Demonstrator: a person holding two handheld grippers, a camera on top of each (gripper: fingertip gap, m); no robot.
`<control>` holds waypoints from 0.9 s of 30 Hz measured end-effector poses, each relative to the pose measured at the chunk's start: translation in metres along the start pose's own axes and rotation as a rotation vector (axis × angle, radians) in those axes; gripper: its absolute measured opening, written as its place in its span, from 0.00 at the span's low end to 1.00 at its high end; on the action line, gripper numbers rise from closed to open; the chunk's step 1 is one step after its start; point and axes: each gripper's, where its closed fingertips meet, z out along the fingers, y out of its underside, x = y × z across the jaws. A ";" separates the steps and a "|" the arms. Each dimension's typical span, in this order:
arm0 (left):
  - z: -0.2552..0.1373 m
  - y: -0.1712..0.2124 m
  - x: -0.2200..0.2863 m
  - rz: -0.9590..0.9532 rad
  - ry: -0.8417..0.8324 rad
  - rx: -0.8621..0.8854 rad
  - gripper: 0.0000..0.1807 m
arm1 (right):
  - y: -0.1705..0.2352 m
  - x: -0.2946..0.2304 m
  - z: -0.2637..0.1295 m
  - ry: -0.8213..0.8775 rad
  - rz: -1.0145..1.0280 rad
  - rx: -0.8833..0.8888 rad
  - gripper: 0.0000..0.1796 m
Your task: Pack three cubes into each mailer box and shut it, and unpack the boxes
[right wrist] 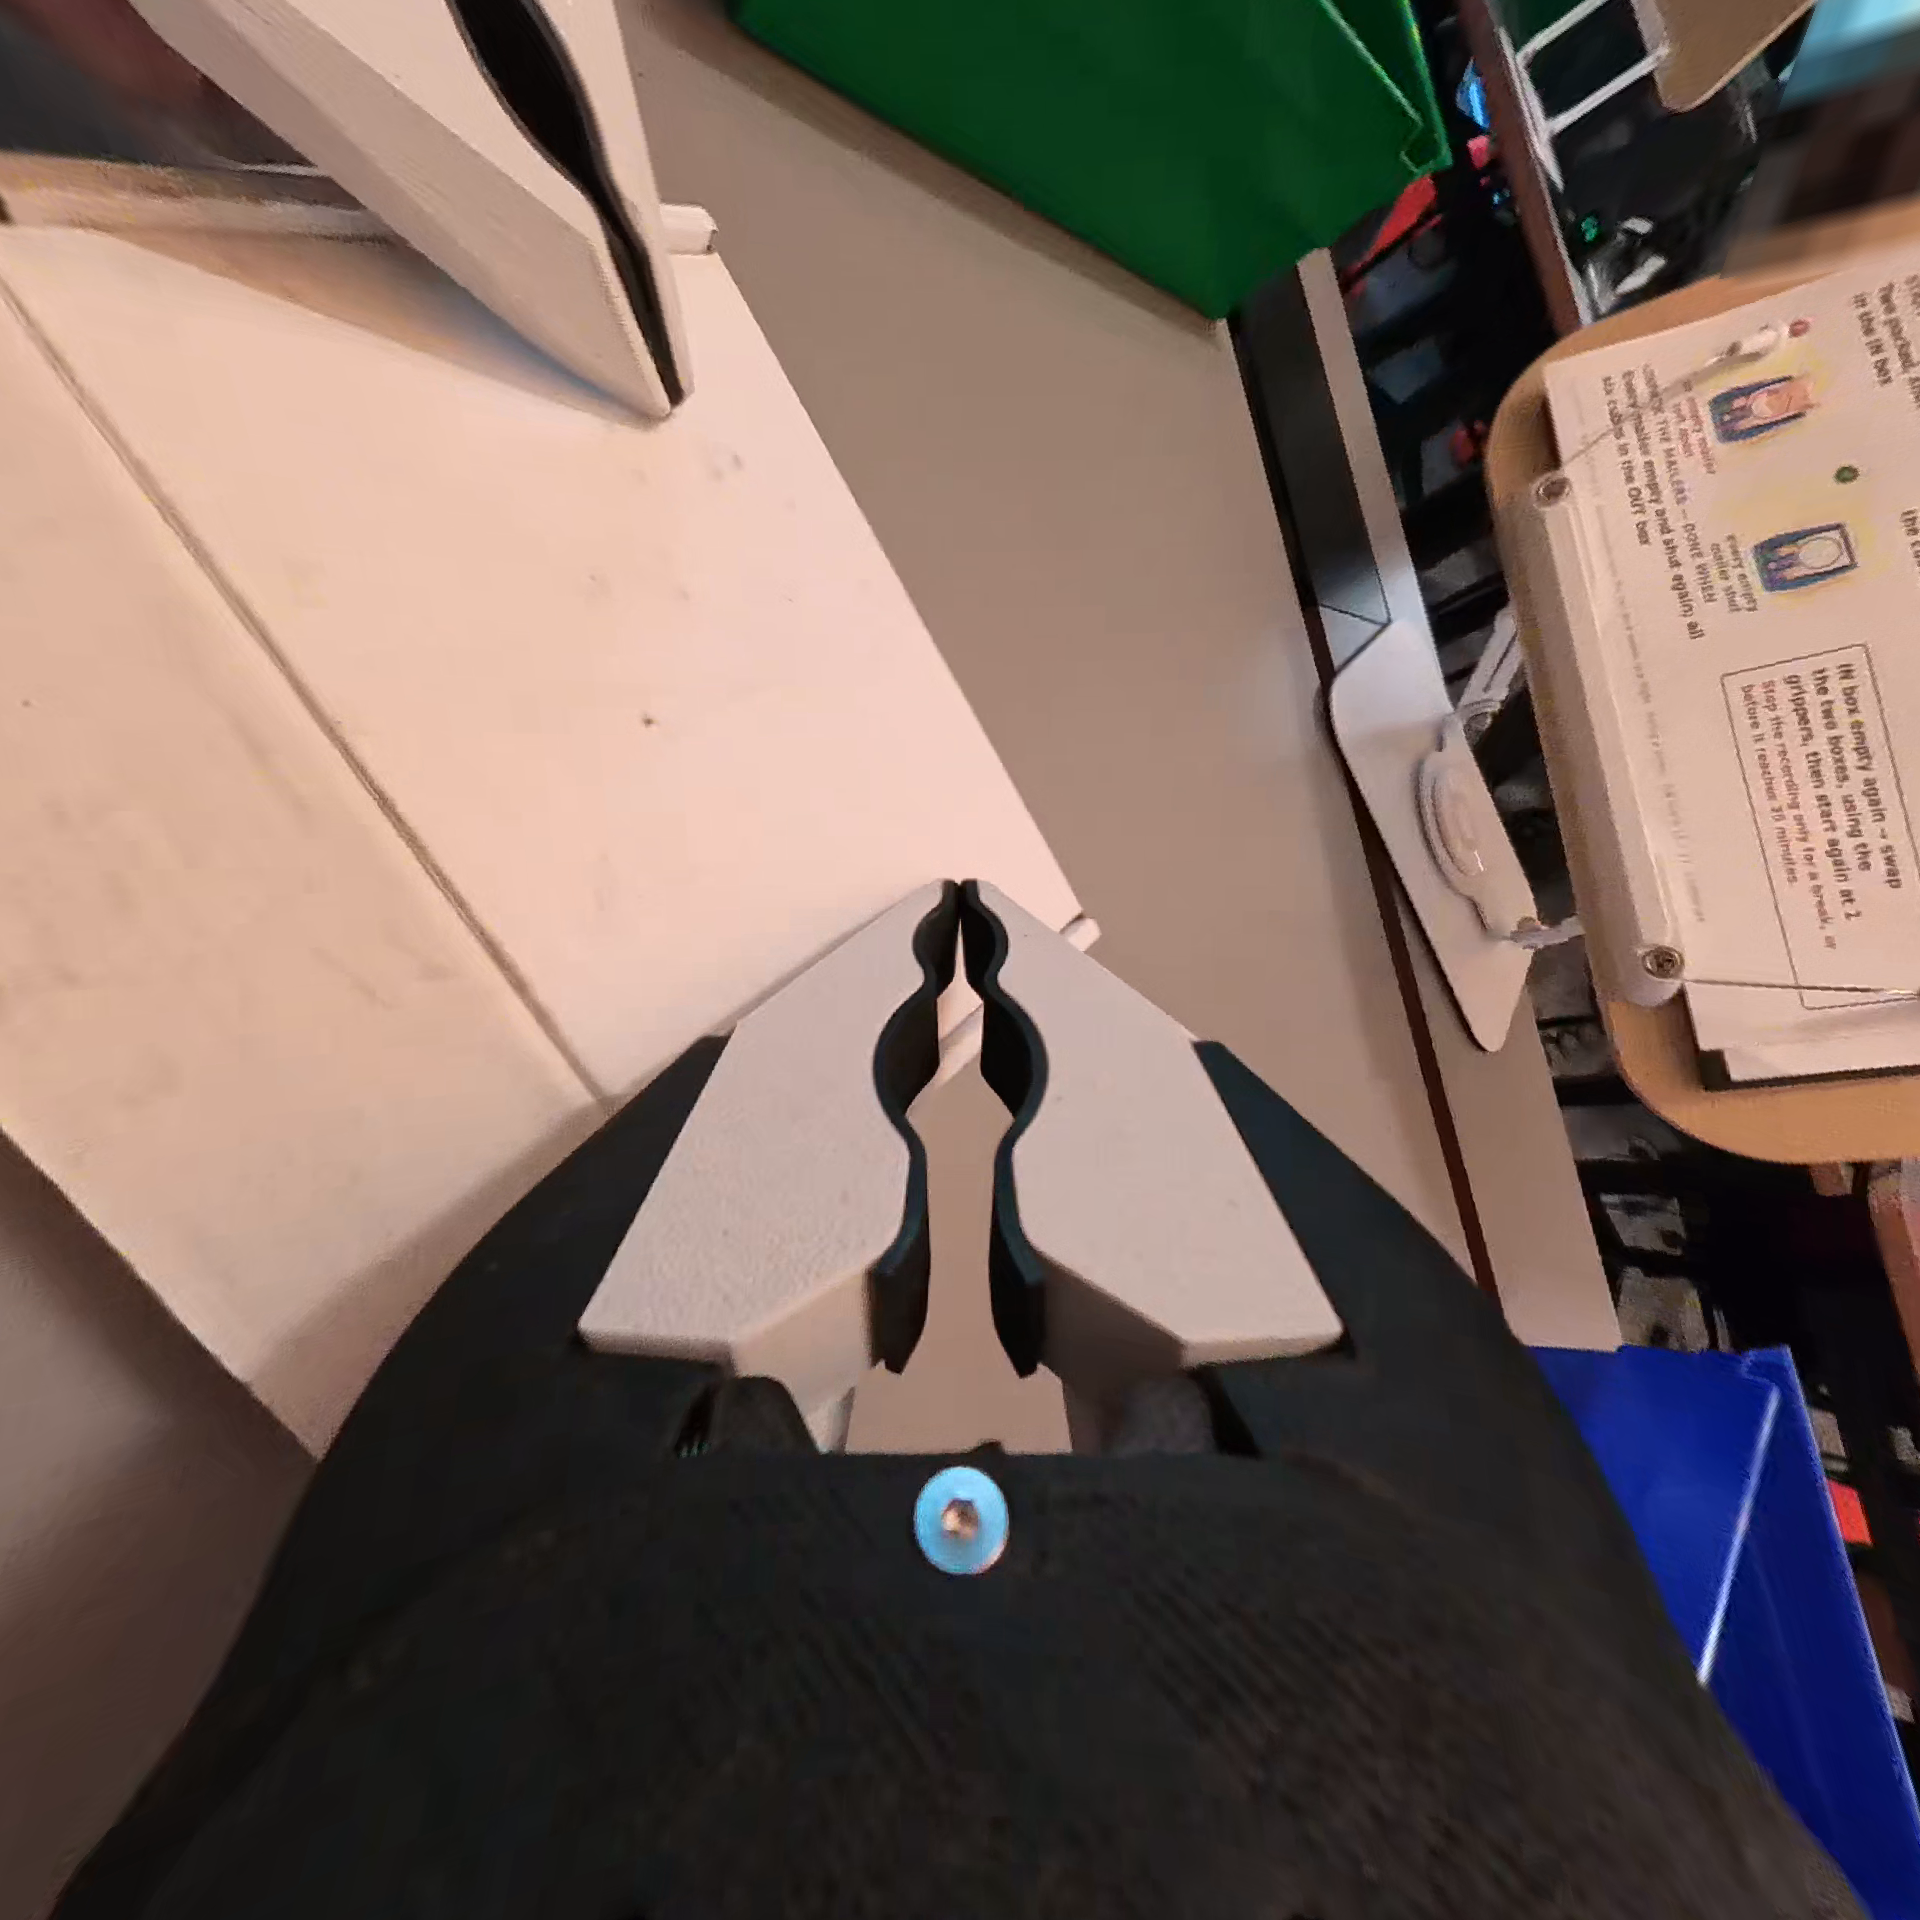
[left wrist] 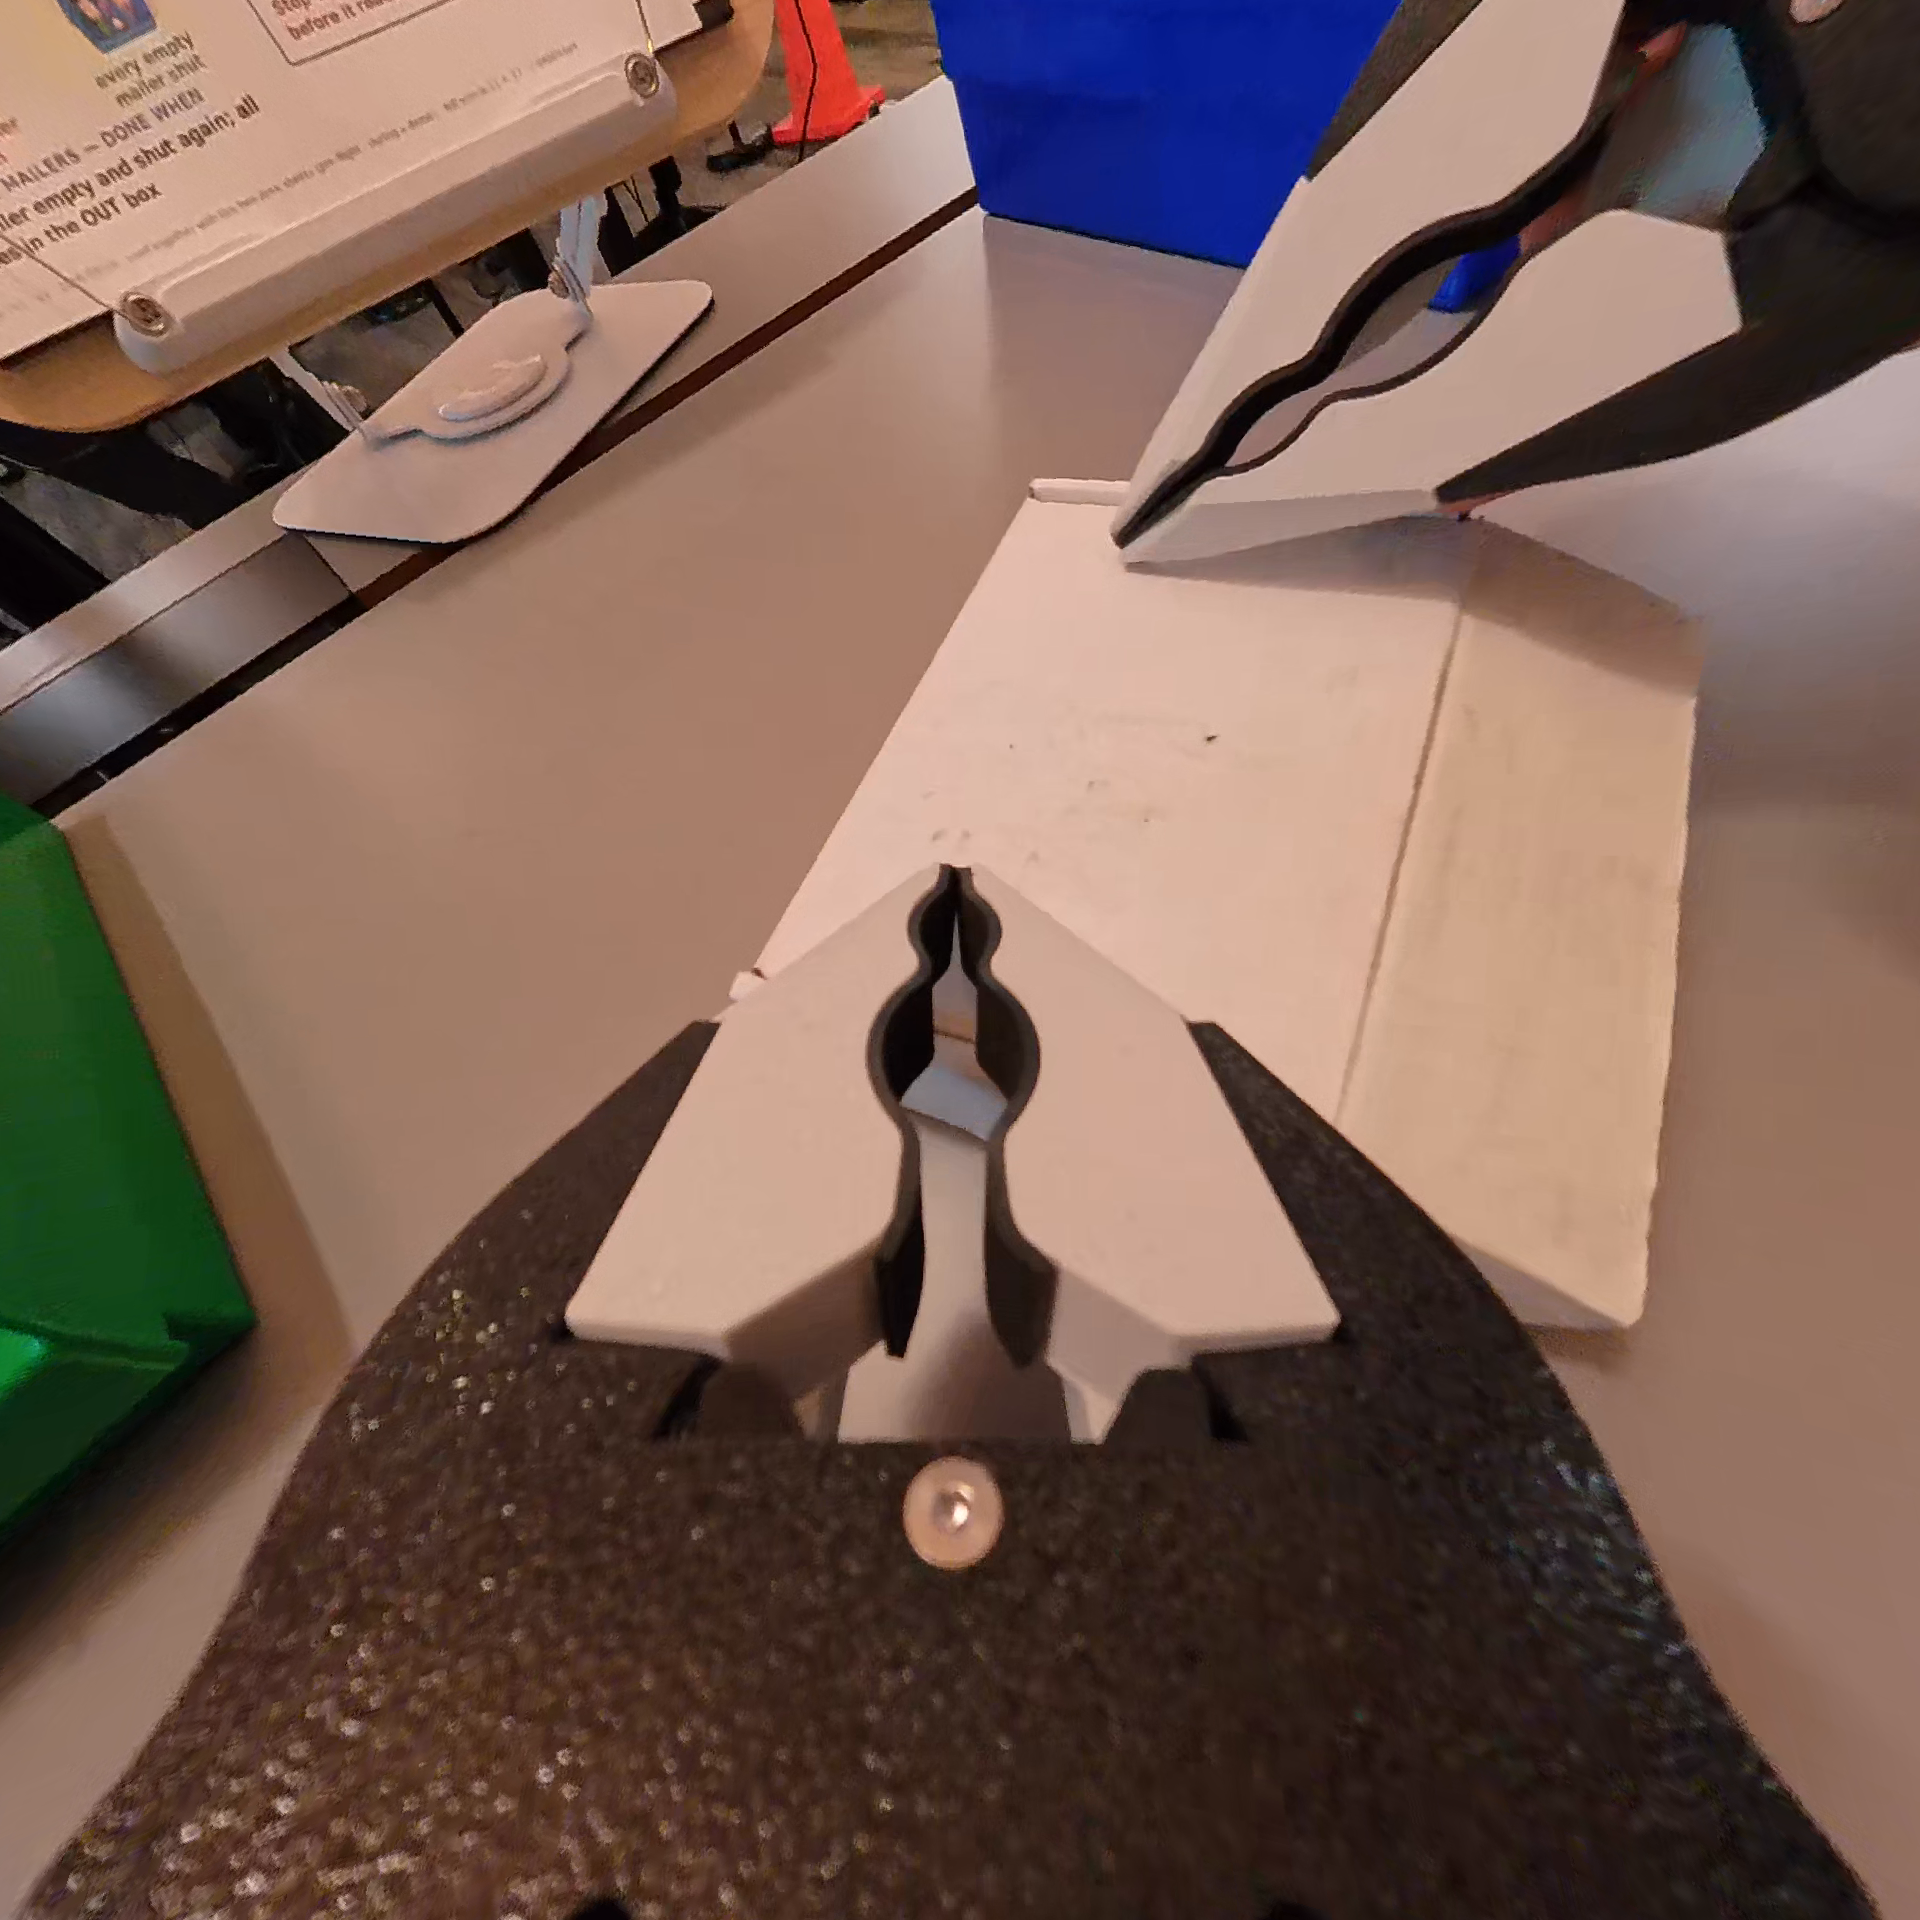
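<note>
Left wrist view, box: the white mailer box lies flat on the grey table, its lid down, a fold crease running along its right part and a narrow flap sloping off toward the table on the right.
Left wrist view, own claw: the left gripper has its fingertips together with nothing between them; they sit over the near left corner of the box, touching it or just above, I cannot tell which.
Left wrist view, other claw: the right gripper comes down from the upper right, tips together, onto the far edge of the box.
Left wrist view, surroundings: a green bin stands at the left, a blue bin beyond the box, and an instruction card on a white stand on the neighbouring table.
Right wrist view, box: the same mailer box fills the left half, scuffed and matt.
Right wrist view, own claw: the right gripper is closed on nothing, its tips at the box's edge beside a small corner tab.
Right wrist view, other claw: the left gripper presses its closed tips at the far corner.
Handling, judged: thin cardboard, light and fairly stiff but easy to dent or slide on the smooth table; no cubes show, so its load is unknown.
Hold, judged: best taken by the free front flap edge, one claw pinning the lid while the other lifts or tucks.
</note>
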 end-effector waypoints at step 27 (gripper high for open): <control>-0.055 0.054 0.082 0.276 -0.241 -0.198 0.17 | 0.000 0.000 0.000 0.058 -0.013 -0.064 0.00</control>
